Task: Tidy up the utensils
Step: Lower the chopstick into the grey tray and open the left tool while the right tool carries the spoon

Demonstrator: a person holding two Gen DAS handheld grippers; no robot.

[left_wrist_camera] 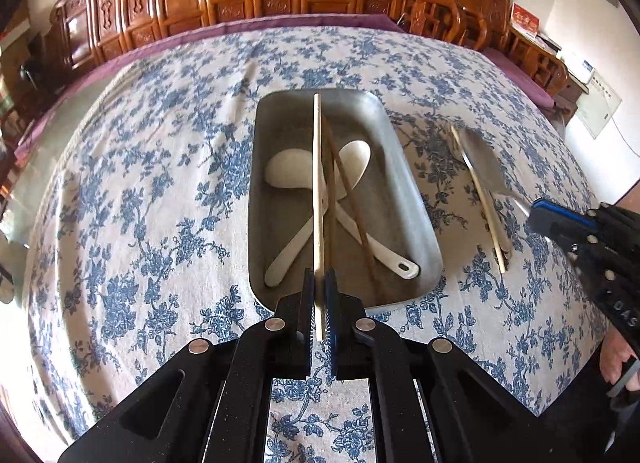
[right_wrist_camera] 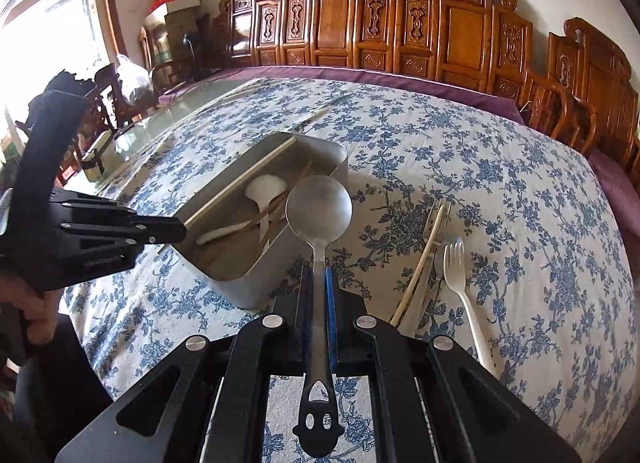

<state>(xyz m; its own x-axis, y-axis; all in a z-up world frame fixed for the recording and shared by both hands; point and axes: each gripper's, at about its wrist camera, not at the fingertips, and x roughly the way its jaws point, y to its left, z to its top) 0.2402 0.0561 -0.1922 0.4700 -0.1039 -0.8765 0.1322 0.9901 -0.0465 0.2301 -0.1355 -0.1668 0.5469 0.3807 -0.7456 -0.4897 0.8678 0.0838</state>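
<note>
Left wrist: metal tray (left_wrist_camera: 404,199) holds two white spoons (left_wrist_camera: 288,171), brown chopsticks (left_wrist_camera: 352,203).

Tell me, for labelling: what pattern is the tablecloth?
Blue flowers on white tablecloth; left wrist view shows it best.

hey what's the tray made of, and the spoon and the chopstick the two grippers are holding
Tray: looks like dull grey brushed metal, likely aluminium or steel.
Spoon in the right gripper: matte silvery metal with soft glare.
Chopstick in the left gripper: pale, unglossy, probably bamboo or light wood.
</note>
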